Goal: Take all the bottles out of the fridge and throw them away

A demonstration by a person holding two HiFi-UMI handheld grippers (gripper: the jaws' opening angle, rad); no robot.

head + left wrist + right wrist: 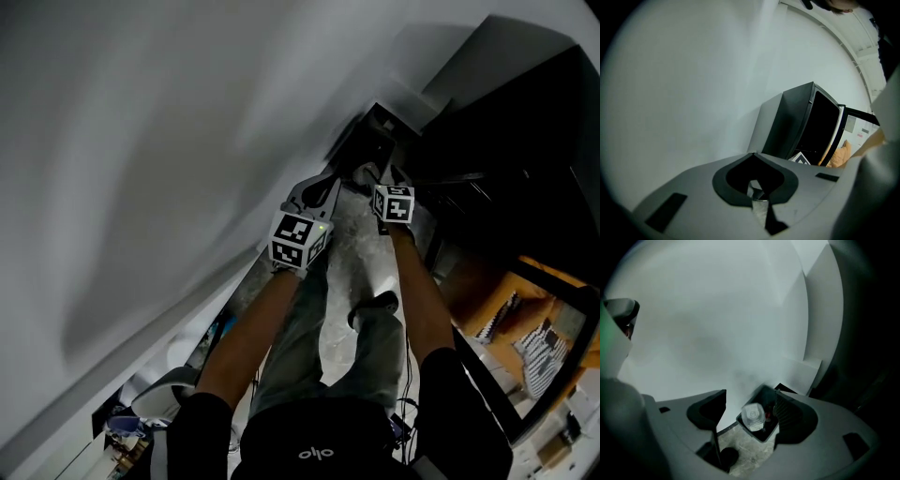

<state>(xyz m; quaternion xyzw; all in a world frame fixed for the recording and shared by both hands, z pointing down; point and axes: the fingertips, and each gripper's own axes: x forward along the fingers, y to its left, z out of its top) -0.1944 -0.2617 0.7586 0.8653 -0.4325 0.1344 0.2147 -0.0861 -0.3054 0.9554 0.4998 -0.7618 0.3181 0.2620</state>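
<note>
A clear bottle point(753, 417) shows cap-end on inside a small dark bin point(765, 435) on the speckled floor by the white wall. My right gripper point(751, 414) hangs just above the bin with its jaws wide apart. The bottle shows between them, with floor and wall visible in the gap beside the left jaw. My left gripper point(759, 202) is shut with nothing in it and points toward the black fridge point(806, 123), whose door stands open. In the head view both grippers point(328, 185) point(366, 174) are held out side by side near the bin point(380, 124).
A white wall point(169, 141) runs along the left. The dark fridge point(525, 141) stands at the right, with orange material point(530, 300) below it. A person's legs and shoes point(375, 307) stand on the floor. Clutter lies at the lower left point(141, 412).
</note>
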